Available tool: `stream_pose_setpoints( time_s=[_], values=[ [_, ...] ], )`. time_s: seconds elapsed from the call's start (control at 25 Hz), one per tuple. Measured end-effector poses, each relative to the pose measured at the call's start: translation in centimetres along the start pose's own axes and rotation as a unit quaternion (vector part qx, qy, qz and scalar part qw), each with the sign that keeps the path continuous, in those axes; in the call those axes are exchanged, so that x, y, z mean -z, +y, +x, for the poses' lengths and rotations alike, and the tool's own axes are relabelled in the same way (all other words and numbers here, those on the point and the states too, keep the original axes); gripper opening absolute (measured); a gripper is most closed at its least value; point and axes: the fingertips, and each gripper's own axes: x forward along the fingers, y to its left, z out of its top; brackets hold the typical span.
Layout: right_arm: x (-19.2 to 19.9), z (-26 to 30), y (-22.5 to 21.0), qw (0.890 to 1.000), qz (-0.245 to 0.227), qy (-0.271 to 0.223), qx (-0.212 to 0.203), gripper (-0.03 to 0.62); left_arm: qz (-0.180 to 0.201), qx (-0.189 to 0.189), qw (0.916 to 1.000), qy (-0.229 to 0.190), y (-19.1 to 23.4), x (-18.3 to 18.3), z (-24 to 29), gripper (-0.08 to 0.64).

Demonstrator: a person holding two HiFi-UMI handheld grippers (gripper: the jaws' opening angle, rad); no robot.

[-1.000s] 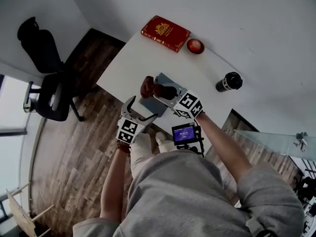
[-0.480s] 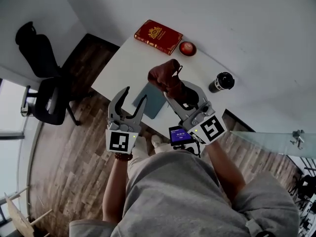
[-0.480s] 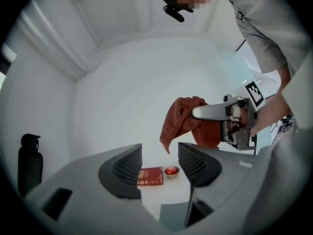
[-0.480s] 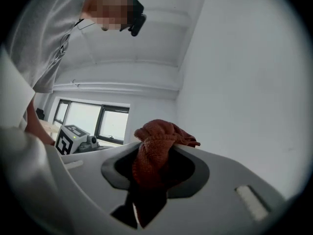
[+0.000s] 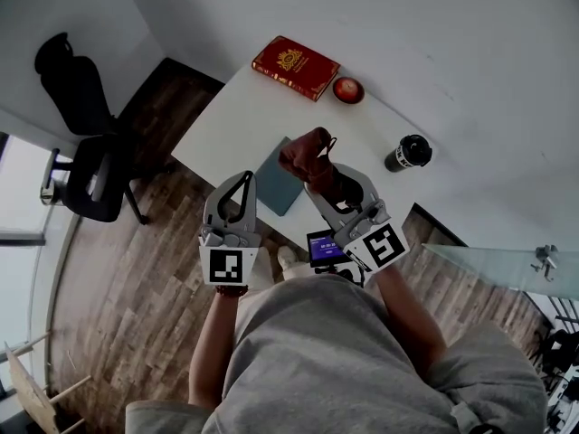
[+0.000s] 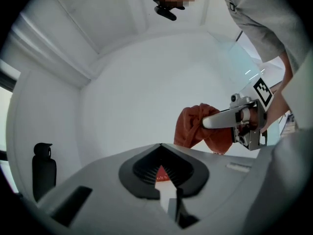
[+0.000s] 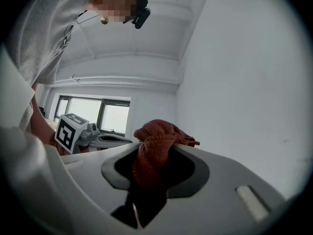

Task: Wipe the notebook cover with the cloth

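A grey-blue notebook (image 5: 276, 188) lies on the white table (image 5: 244, 116) near its front edge, partly hidden by the grippers. My right gripper (image 5: 313, 172) is raised above it and shut on a rust-red cloth (image 5: 304, 149), which bunches out past the jaws. That cloth (image 7: 152, 153) fills the jaws in the right gripper view. My left gripper (image 5: 245, 178) hangs beside the notebook's left edge, lifted off the table, jaws shut with nothing between them. The left gripper view shows the cloth (image 6: 194, 127) in the right gripper (image 6: 240, 122), held up in the air.
A red book (image 5: 296, 65) with a gold crest and a small red bowl (image 5: 347, 89) sit at the table's far edge. A black cup (image 5: 409, 152) stands at the right. A black office chair (image 5: 81, 156) stands on the wood floor to the left.
The left jaws went from wide open to shut on nothing. The right gripper lifted the cloth off the notebook, and both grippers rose and drew back toward the person.
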Motion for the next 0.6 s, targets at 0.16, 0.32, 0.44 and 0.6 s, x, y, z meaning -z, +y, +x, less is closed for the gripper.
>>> stream_pose_setpoints(
  time_s=[0.16, 0.32, 0.44, 0.6],
  values=[
    [0.7, 0.3, 0.0, 1.0, 0.014, 0.009, 0.003, 0.132, -0.009, -0.003, 0.9999, 0.014, 0.1, 0.9, -0.6, 0.003],
    [1.1, 0.3, 0.3, 1.0, 0.013, 0.014, 0.001, 0.127, 0.001, 0.001, 0.9998, 0.02, -0.2, 1.1, -0.9, 0.003],
    [1.4, 0.1, 0.2, 1.0, 0.018, 0.017, 0.006, 0.127, 0.01, 0.009, 0.9997, 0.021, -0.5, 1.2, -0.9, 0.003],
    [1.4, -0.1, 0.1, 0.999, 0.025, 0.019, 0.009, 0.127, 0.001, 0.012, 0.9998, 0.018, -0.8, 1.1, -1.1, 0.003]
  ],
)
